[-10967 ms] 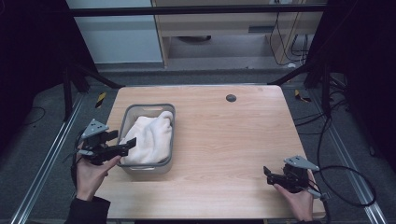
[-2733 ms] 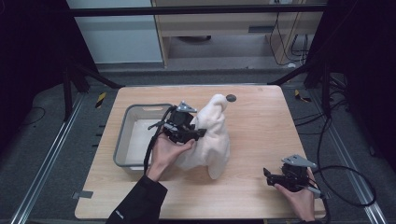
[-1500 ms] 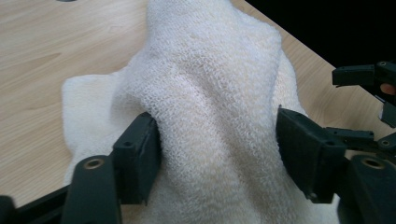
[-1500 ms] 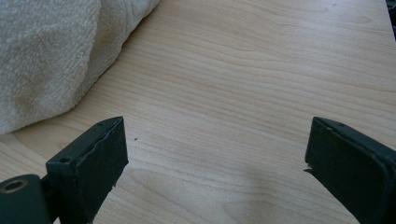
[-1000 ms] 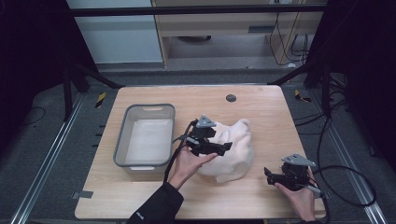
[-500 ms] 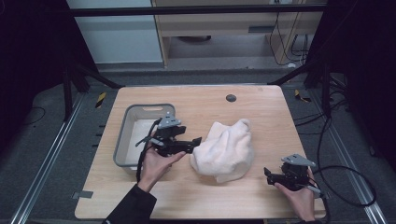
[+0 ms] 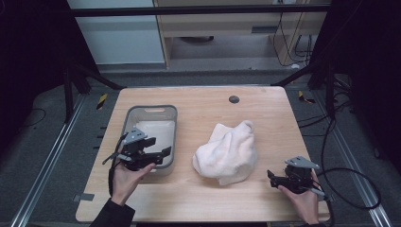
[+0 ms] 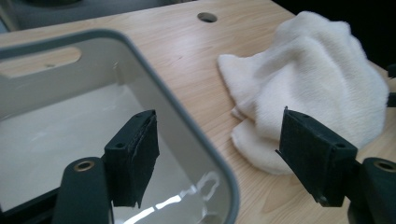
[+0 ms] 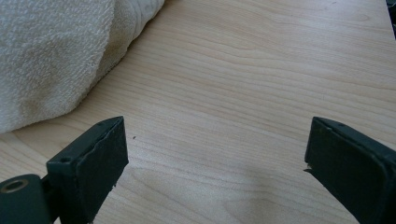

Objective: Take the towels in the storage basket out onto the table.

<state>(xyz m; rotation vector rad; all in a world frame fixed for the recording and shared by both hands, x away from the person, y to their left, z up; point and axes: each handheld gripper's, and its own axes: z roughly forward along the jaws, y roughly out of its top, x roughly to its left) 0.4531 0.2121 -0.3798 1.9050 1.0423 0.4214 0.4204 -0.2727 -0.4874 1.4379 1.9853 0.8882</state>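
- My right gripper (image 7: 273, 178) rests at the near right edge of the table (image 7: 265, 203), jaws spread wide with bare wood between them; it holds nothing.
- My left gripper (image 7: 161, 153) hovers over the near right corner of the bin (image 7: 150, 109), jaws likewise apart and empty; in its own view one jaw stands over the bin's inside, the other over the wood outside the rim.
- The towel (image 7: 228, 152) lies in a loose, crumpled heap on the table, between the two grippers, well clear of the bin and touched by neither gripper.
- From the right gripper view, the towel (image 9: 51, 51) sits just ahead and to one side of my open jaws, near but apart.
- The bin's inside looks empty, white floor showing.
- Farther off, a small dark hole (image 7: 233, 99) marks the tabletop beyond the towel.
- My judgement: getting the towel out of the bin and onto the table is done. What seems left is spreading or folding the heap, which has not begun, and would likely need both grippers on its edges.
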